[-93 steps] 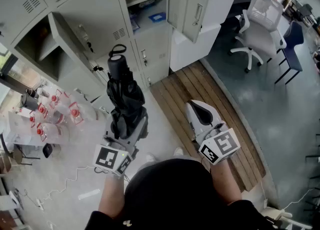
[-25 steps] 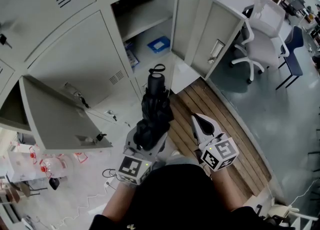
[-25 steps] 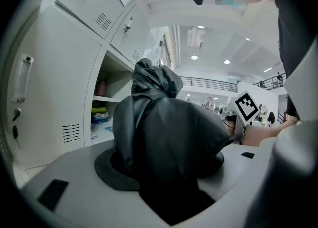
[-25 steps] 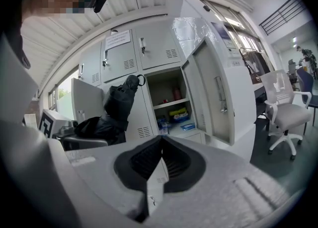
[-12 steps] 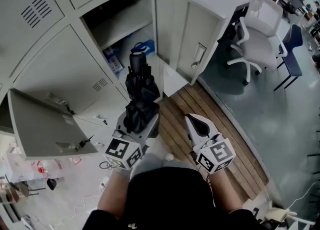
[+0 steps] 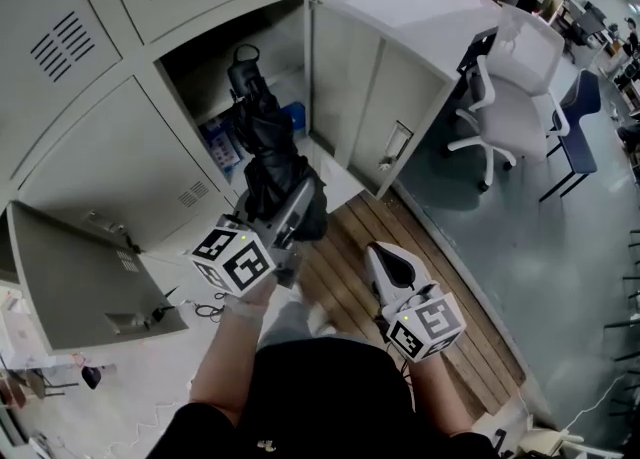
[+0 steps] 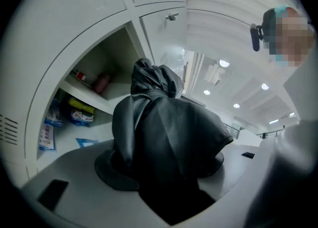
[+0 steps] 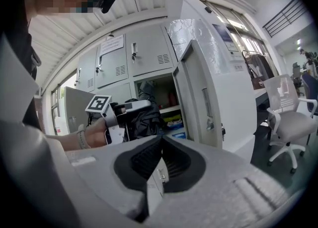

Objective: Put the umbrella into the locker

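Note:
A folded black umbrella stands between the jaws of my left gripper, which is shut on its lower part. Its handle end with the wrist loop reaches the mouth of the open locker compartment. In the left gripper view the umbrella's dark fabric bulges between the jaws and hides most of the opening. My right gripper hangs lower right over the floor, shut and empty. The right gripper view shows its closed jaws, with the left gripper and umbrella in front of the locker.
The locker's door stands swung open at the right. Inside, a shelf carries small items and blue packets lie below. Another open door juts out lower left. White and blue office chairs stand at right.
My left gripper has carried the umbrella up and forward, rolling a little, so its handle end now meets the open compartment. The right gripper has drifted slightly and stays shut.

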Tool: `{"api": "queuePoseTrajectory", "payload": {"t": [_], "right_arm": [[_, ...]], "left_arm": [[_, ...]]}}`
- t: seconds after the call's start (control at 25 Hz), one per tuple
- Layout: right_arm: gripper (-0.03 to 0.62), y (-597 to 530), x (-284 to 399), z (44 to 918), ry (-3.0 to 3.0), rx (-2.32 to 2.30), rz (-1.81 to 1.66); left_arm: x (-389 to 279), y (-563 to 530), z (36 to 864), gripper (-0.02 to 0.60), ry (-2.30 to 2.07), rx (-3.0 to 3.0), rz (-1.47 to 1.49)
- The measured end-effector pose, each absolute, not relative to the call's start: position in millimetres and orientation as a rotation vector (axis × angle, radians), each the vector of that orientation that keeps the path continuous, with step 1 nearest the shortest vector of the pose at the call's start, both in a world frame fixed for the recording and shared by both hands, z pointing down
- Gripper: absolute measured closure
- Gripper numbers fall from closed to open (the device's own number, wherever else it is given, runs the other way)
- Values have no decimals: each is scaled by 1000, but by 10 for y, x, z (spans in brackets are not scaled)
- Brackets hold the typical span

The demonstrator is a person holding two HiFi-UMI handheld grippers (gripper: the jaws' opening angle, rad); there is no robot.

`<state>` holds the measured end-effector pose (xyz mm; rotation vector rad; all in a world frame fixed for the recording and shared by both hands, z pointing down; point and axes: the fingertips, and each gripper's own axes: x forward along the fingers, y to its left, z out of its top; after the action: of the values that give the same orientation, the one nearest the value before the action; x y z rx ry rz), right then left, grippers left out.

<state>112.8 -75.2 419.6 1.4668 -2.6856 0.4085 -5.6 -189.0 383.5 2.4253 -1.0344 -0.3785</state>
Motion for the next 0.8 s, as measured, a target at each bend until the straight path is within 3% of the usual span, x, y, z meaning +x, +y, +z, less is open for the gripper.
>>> {"api": "queuePoseTrajectory", "payload": {"t": [0.8], "right_arm": [[597, -1467, 1054, 4071, -2631, 1547, 380]], "left_arm": [[-153, -3408, 3628, 307, -713, 1833, -870]]}}
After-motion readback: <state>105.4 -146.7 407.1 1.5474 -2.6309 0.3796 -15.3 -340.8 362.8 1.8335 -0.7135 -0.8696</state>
